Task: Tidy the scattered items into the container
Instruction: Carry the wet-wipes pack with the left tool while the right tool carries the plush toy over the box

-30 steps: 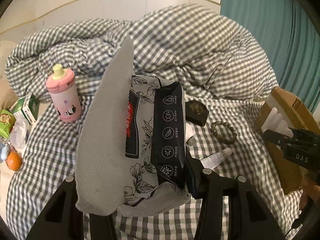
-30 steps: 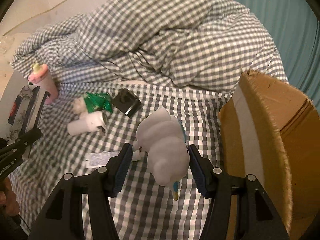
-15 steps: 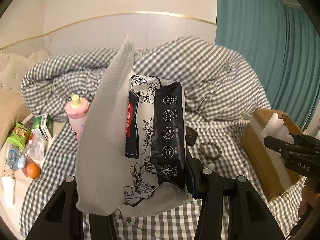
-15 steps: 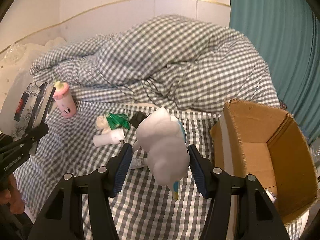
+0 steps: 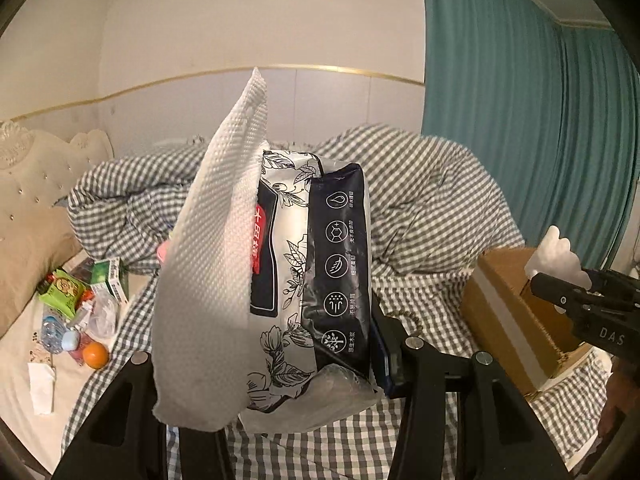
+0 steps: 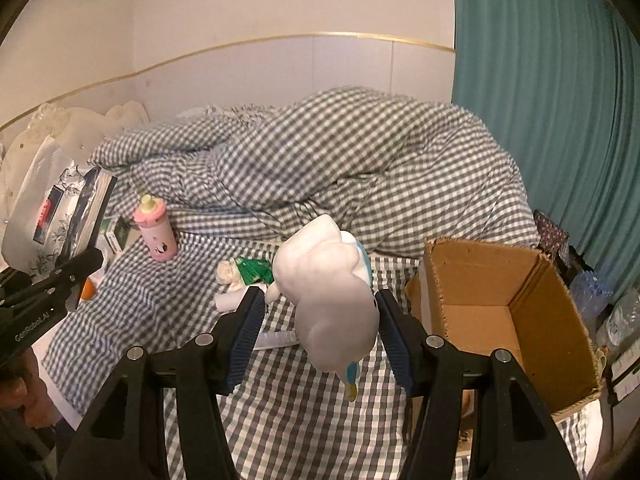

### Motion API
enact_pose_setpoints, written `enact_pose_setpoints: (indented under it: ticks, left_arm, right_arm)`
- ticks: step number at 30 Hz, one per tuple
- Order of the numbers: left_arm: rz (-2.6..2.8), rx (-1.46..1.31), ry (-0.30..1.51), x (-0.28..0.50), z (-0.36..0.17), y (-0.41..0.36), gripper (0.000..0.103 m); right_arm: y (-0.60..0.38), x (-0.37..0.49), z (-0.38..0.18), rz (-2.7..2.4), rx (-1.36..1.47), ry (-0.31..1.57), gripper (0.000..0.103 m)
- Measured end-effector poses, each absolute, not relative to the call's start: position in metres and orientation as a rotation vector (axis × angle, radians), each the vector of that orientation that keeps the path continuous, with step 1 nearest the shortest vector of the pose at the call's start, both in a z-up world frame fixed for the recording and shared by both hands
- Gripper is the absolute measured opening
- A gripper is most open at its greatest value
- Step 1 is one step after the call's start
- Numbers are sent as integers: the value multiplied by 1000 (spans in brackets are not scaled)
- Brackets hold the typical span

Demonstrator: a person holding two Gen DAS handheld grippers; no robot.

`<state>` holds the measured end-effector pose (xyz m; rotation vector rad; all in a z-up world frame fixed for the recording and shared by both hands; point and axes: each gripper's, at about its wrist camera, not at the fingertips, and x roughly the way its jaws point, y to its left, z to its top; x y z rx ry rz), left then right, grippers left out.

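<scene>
The left tool (image 5: 280,364) is clamped on a floral tissue pack (image 5: 316,280) with red Chinese lettering and a sheet poking out, held above the gingham bed (image 6: 288,408); the right tool (image 6: 320,336), marked "DAS", grips a white toy bird (image 6: 332,292) beside the open cardboard box (image 6: 540,320); the left tool's arm reads "GenRobot.AI".

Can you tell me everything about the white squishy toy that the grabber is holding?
The white toy is soft-looking and puffy, with rounded lumps like a cloud or a little animal. It has a light blue strip along one side and a small blue and yellow tip at the bottom. The right gripper holds it in the air above the checked bedsheet, beside the open cardboard box. The right-hand pad presses its side; it hangs tilted, tip downward. What animal it is, I cannot tell.
</scene>
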<state>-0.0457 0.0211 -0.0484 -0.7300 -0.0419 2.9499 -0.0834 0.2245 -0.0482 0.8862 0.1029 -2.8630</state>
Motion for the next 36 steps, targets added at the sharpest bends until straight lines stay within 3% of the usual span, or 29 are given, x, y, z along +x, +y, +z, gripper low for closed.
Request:
enact_pose_setpoints:
  ticks: [15,36]
  left_arm:
    - [2960,-598,-41,2,-14,27,49]
    - [2862,-549,-39,6,-4,66,49]
  right_arm:
    - [223,-25,-7,-2901,739,107,57]
    - [266,-1,12,-3004,710,83,57]
